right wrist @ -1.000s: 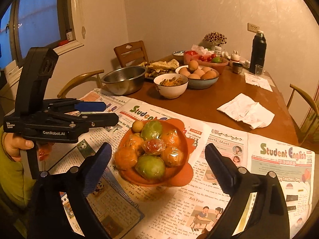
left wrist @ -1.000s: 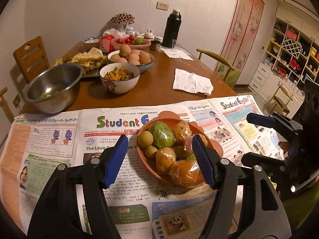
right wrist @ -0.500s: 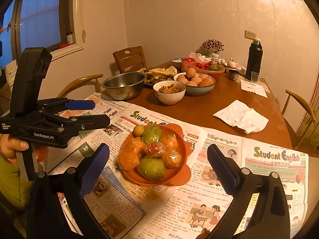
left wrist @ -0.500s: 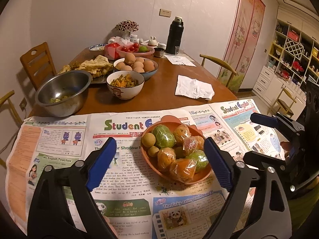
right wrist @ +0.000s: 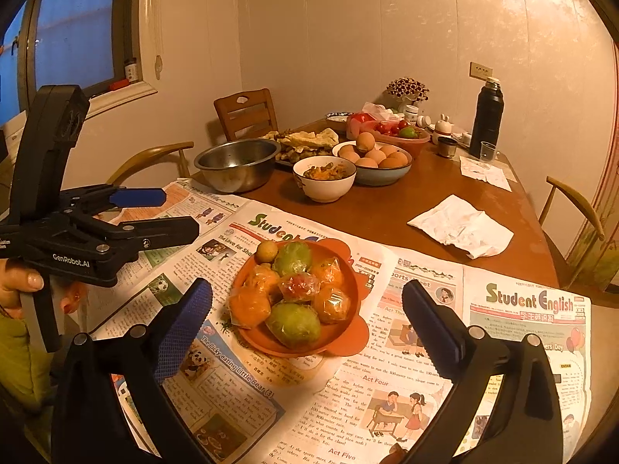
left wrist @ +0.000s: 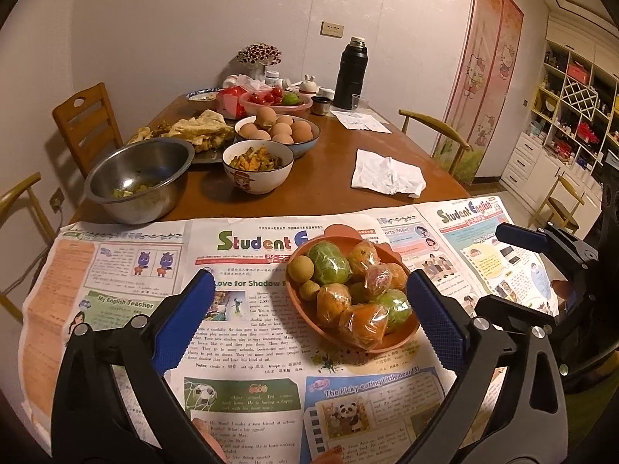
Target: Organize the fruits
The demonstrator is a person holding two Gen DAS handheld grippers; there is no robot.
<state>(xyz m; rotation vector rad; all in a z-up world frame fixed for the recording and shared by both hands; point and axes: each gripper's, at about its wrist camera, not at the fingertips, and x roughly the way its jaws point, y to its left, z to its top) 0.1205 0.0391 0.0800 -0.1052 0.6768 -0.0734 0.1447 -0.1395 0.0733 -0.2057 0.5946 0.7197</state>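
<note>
Nothing of the sorting looks begun, as far as I can judge: every fruit sits heaped in the orange plate [right wrist: 350, 338], which rests on the newspaper [right wrist: 387, 394] spread over the near end of the desk [right wrist: 394, 208]. In the right wrist view two green fruits [right wrist: 293, 324] lie at the pile's six and twelve o'clock, plastic-wrapped oranges [right wrist: 249, 306] crowd around a wrapped reddish one in the middle, and a small brown round fruit [right wrist: 267, 250] perches on the rim at about eleven o'clock. The right claw [right wrist: 307, 309] is spread wide above the plate, holding nothing and touching nothing. The left claw [left wrist: 309, 303] is likewise spread and empty, its blue pads framing the plate from its own side. No fruit lies on the paper beside the plate, so the whole job of lifting them out and grouping them seems left to do.
</note>
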